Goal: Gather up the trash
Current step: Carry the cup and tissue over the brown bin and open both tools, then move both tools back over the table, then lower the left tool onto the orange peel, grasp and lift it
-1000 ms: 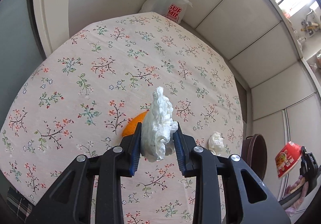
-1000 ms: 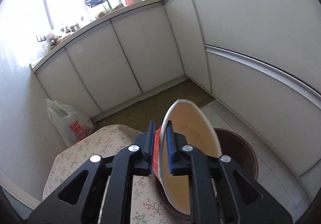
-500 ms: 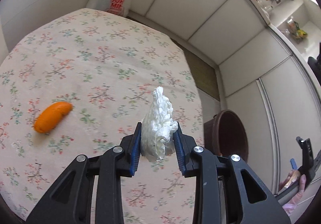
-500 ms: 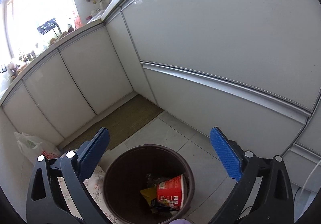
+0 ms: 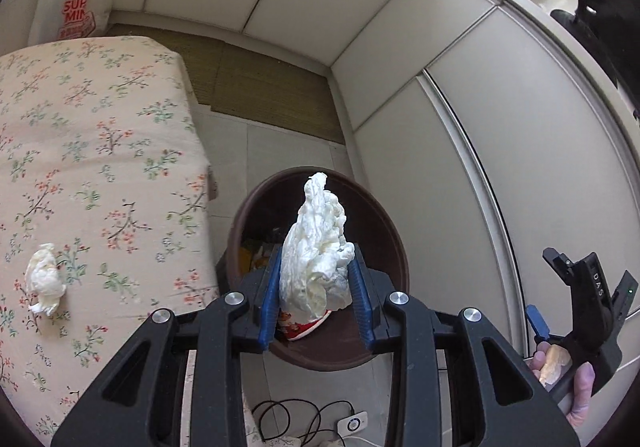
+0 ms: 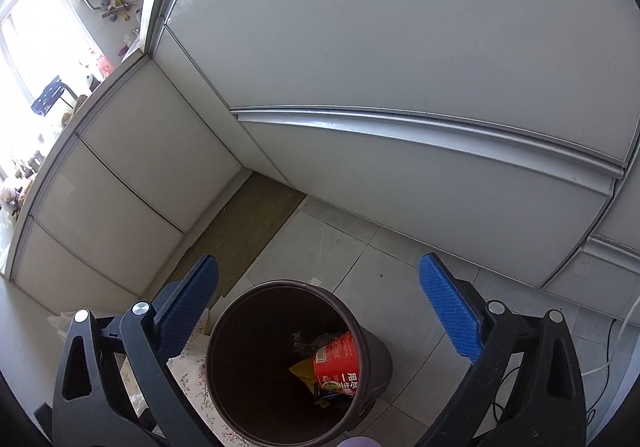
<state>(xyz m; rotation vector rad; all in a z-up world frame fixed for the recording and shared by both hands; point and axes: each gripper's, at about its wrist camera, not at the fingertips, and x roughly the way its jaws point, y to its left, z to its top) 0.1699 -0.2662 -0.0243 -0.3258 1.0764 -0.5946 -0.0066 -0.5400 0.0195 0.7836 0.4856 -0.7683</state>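
My left gripper (image 5: 316, 291) is shut on a crumpled white tissue (image 5: 318, 247) and holds it over the mouth of the brown trash bin (image 5: 384, 223). My right gripper (image 6: 320, 307) is open and empty above the same bin (image 6: 224, 351); it also shows at the right edge of the left wrist view (image 5: 576, 311). A red noodle cup (image 6: 338, 363) lies inside the bin among other scraps. Another crumpled tissue (image 5: 45, 279) lies on the floral tablecloth (image 5: 100, 151).
White cabinets (image 6: 400, 67) wall the corner behind the bin. A white plastic bag (image 5: 68, 3) stands at the table's far end. A brown mat (image 5: 272, 87) lies on the tiled floor. A black cable and a small white device (image 5: 352, 423) lie below the bin.
My left gripper has swung right with the tissue, from over the table to over the bin. My right gripper let go of the noodle cup, which now lies in the bin, and has stayed open.
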